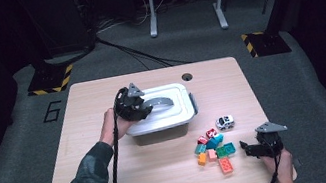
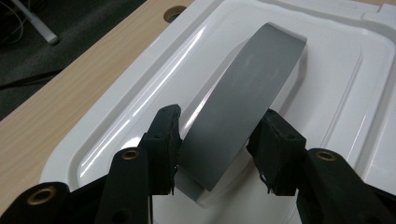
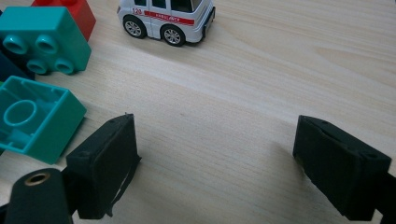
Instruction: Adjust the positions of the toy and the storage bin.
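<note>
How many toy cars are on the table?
1. The toy car stands right of the box, just beyond the heap of bricks, and shows close up in the right gripper view. Another could be hidden inside the closed box.

We find bare worktop (image 1: pixel 100 178) ahead of the right tool (image 3: pixel 215 154); the toy ambulance (image 3: pixel 166 16) and bricks (image 1: pixel 214 151) (clustered just left of it) obstruct passage towards the lidded box (image 1: pixel 164 122).

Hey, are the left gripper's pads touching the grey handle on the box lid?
Touching. In the left gripper view, both pads of the left gripper sit flush against the sides of the grey handle, with no gap showing.
</note>
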`<action>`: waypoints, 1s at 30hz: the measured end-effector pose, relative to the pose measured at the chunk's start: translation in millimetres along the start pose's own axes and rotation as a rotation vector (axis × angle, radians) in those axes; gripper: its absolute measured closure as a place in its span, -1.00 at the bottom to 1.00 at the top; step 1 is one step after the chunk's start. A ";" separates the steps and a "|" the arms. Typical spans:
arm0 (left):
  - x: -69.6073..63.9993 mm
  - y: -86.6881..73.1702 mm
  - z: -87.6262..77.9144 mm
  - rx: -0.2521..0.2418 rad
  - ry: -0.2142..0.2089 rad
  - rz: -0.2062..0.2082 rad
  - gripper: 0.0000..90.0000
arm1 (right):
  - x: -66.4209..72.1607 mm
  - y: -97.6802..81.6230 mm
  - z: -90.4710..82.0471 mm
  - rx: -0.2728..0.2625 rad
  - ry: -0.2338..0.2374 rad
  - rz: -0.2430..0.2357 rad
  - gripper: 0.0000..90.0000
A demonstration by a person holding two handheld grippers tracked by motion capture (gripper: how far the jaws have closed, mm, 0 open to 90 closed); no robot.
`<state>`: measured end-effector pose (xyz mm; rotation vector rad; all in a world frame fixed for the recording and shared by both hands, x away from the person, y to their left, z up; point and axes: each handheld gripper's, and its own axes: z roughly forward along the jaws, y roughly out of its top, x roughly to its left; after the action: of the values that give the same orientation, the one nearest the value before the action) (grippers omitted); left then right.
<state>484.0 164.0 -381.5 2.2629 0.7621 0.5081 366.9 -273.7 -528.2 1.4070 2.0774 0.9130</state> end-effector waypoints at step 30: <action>-12.9 18.9 -0.6 0.019 -0.091 0.123 0.35 | -0.1 -0.2 0.0 -0.003 -0.001 -0.004 -0.71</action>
<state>481.2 144.8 -369.5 2.3433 0.5870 0.4529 366.8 -273.8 -528.3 1.4007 2.0769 0.9136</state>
